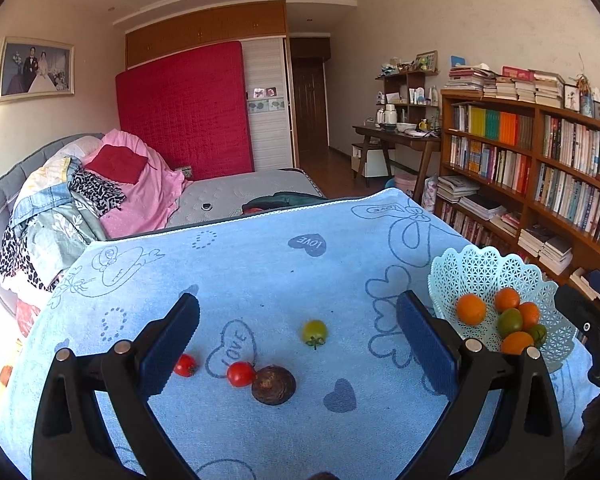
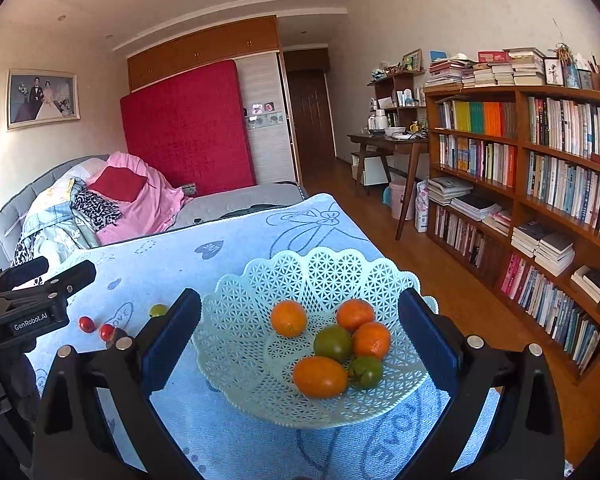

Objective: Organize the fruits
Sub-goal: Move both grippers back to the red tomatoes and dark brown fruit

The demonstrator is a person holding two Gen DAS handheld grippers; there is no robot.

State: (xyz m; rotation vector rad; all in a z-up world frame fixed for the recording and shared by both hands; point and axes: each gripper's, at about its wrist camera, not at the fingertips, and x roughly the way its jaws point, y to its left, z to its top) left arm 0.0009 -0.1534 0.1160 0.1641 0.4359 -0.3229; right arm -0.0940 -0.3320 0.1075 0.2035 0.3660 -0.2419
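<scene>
Far left on the blue-towelled worktop: one red tomato, half tucked behind the left gripper's near finger. Next along, a second red tomato, touching a brown round fruit. Further back and apart, a yellow-green tomato, lying alone on the towel. Left gripper spread wide, empty, hanging over these loose pieces. Moving right: lattice basket near the worktop's right edge, holding four oranges and two green fruits bunched at its middle and right. Right gripper spread wide too, empty, framing the basket from above, fingers clear of the fruit. Beyond the edge, wooden floor and a bookshelf.
</scene>
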